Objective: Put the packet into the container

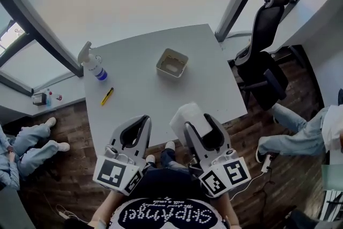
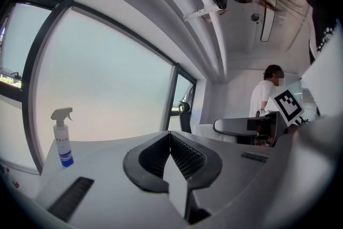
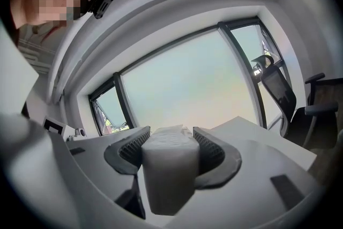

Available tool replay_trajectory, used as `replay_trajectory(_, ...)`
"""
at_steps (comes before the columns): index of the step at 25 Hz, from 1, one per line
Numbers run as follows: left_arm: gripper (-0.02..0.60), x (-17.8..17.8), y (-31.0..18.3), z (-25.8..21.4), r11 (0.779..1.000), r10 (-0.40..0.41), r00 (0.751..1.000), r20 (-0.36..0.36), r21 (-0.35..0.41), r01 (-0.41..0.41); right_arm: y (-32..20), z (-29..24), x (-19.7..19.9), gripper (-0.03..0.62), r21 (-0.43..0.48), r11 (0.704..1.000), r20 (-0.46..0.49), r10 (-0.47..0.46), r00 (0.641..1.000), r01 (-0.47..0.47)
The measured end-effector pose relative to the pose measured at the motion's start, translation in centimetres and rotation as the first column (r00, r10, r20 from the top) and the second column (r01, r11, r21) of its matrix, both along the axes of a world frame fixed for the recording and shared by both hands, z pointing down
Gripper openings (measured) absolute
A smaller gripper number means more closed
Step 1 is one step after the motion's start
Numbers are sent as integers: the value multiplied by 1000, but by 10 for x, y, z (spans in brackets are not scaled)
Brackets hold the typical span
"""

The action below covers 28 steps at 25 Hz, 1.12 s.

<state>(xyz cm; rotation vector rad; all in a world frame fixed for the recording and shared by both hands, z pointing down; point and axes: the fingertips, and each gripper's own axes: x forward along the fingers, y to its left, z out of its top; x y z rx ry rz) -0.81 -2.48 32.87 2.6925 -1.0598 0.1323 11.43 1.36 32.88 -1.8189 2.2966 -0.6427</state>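
Your right gripper sits at the lower centre of the head view, jaws closed on the white packet, which sticks out past the jaw tips over the near edge of the table. The right gripper view shows the grip far better: the packet fills the gap between the ribbed pads, held on both sides, while the container falls outside that frame. Only the head view shows the container, a small square open tub in the upper middle of the table, well apart from the packet.

Your left gripper hangs at the lower left of the head view. Its own view shows the jaws pressed together at the tips with nothing between them.

A spray bottle stands at the table's upper left corner, also visible at the left gripper view's lower left. A yellow pen-like item lies just below it, in the head view alone.
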Motion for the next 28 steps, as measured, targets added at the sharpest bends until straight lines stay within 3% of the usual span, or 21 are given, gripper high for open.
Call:
replay_trajectory(15, 8, 11, -6, 1, 998, -62, 998, 1, 9, 62, -19, 11, 5, 256, -7, 996, -5, -93, 996, 93)
replay_trajectory(28, 8, 15, -5, -21, 998, -37, 999, -34, 40, 39, -12, 4, -2, 256, -10, 996, 14, -87, 996, 87)
